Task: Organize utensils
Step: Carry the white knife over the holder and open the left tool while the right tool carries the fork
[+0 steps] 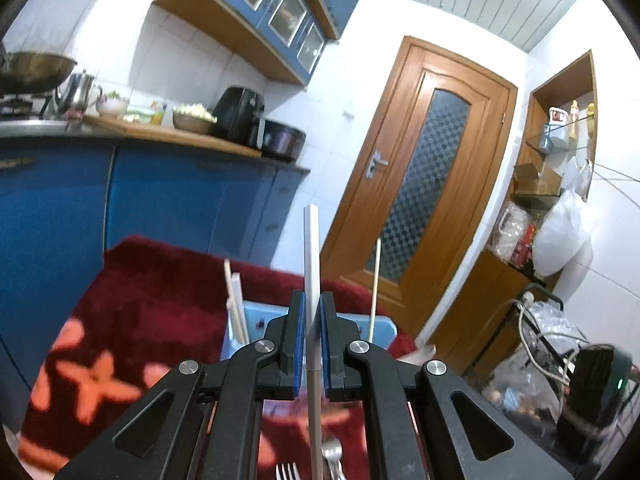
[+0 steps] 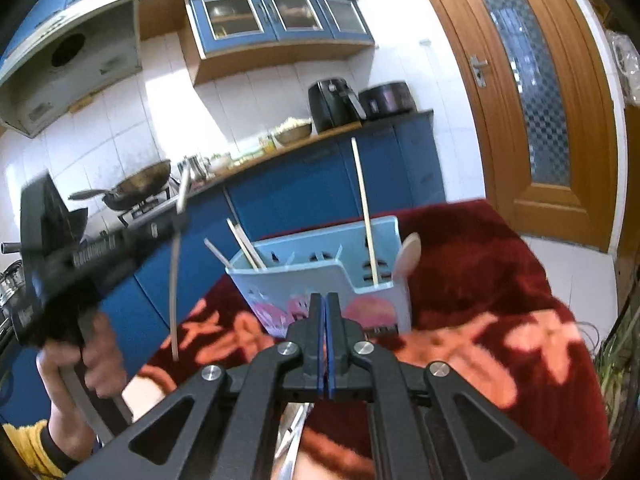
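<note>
My left gripper point(image 1: 313, 322) pinches a white chopstick point(image 1: 311, 256) upright, probably so it drops end-first into the blue holder point(image 2: 320, 276). My right gripper point(image 2: 325, 320) is closed and empty, waiting behind the holder.

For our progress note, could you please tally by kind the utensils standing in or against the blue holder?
Chopsticks: 4
Wooden spoon: 1
Total: 5

Both grippers are black linkage frames with round silver screws and blue pads point(image 1: 298, 344). At eight o'clock in the right wrist view, the person's hand point(image 2: 90, 364) shows a yellow sleeve point(image 2: 30, 450) with a dark wristband point(image 2: 56, 454).
</note>
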Demonstrator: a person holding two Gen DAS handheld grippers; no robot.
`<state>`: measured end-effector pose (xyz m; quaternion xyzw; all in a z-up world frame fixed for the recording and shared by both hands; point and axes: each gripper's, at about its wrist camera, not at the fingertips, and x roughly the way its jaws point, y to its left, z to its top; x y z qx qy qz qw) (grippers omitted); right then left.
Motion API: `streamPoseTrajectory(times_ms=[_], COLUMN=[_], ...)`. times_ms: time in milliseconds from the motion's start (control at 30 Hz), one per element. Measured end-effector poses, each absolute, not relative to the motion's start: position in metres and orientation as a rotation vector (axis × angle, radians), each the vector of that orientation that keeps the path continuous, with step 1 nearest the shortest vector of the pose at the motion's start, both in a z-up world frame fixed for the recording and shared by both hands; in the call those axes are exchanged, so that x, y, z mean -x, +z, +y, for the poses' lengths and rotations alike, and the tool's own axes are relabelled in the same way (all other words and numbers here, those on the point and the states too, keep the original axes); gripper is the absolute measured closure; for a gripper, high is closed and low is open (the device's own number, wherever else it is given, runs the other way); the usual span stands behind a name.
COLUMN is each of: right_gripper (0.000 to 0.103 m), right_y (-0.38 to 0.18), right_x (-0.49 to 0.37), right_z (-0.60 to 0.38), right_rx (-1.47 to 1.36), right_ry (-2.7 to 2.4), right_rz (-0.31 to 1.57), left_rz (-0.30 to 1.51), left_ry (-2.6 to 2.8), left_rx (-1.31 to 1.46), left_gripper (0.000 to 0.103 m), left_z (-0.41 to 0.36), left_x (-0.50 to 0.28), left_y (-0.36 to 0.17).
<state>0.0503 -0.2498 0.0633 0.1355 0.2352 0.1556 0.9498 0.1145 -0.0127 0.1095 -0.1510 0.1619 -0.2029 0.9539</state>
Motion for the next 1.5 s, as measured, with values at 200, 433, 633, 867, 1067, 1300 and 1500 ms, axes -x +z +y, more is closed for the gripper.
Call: streamPoseTrajectory(times_ms=[200, 433, 633, 867, 1067, 1300, 1500], right_gripper=[0.1, 0.1, 0.1, 0.094, 0.083, 0.08, 0.078], right_y=[0.049, 0.04, 0.031, 0.027, 0.025, 0.016, 0.005], right_x=[-0.052, -0.054, -0.055, -0.058, -0.063, -0.08, -0.096], right_z=[-0.247, -0.25, -0.251, -0.25, -0.241, -0.225, -0.214], right_rx=[-0.265, -0.27, -0.266, -0.26, -0.25, -0.244, -0.243], right_ry=[0.327, 0.328, 0.327, 0.341, 0.366, 0.42, 0.432], right_rz=[0.526, 0.554, 0.58, 0.603, 0.635, 0.715, 0.787], left_rz=[0.221, 0.12, 0.106, 0.125, 0.177, 0.237, 0.294], left_ry=[-0.363, -0.252, -0.179, -0.155, -0.178, -0.202, -0.184], left_rx=[0.276, 0.228, 0.217, 0.171, 0.145, 0.127, 0.122], left_gripper=[0.096, 0.096, 0.096, 0.096, 0.082, 0.075, 0.073], left_z=[-0.023, -0.033, -0.036, -0.039, -0.036, -0.027, -0.013], left_x=[-0.135, -0.165, -0.186, -0.189, -0.179, -0.161, -0.145], left_y=[0.123, 0.127, 0.112, 0.095, 0.09, 0.09, 0.089])
